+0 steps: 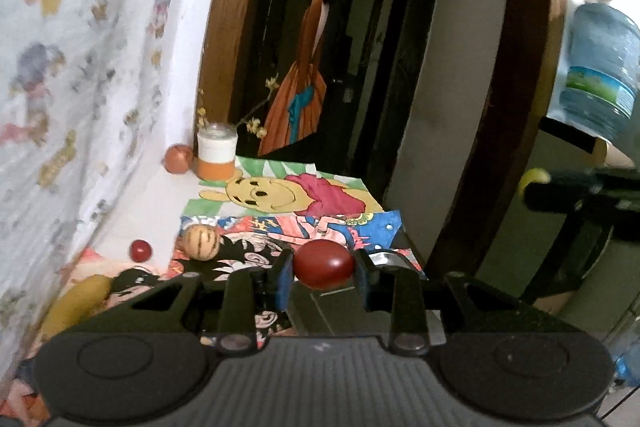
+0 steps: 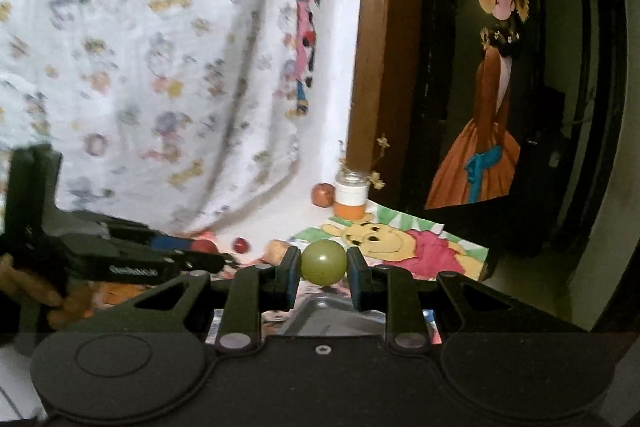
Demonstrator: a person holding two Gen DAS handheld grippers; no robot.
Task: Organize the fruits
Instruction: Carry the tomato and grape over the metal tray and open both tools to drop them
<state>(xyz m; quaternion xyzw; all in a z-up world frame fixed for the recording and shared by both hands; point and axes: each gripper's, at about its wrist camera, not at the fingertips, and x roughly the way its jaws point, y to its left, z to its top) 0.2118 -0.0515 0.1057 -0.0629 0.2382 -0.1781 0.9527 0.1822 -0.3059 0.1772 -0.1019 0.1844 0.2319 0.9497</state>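
The dark red fruit (image 1: 324, 264) in the left claw (image 1: 323, 273) has a smooth, glossy skin that catches the light. The green fruit (image 2: 323, 261) in the right claw (image 2: 323, 273) looks smooth too, but duller, almost waxy. Both claws are matt black plastic with blue, rubbery-looking pads (image 2: 354, 277). A ribbed matt plate (image 1: 320, 367) covers the left claw's body. The printed curtain (image 2: 140, 47) is thin, soft white cloth, hanging in folds. The cartoon sheets (image 1: 304, 197) on the tabletop look like flat paper. The door frame (image 2: 370, 47) is brown wood with a slight sheen. The big bottle (image 1: 600, 67) is clear bluish plastic.
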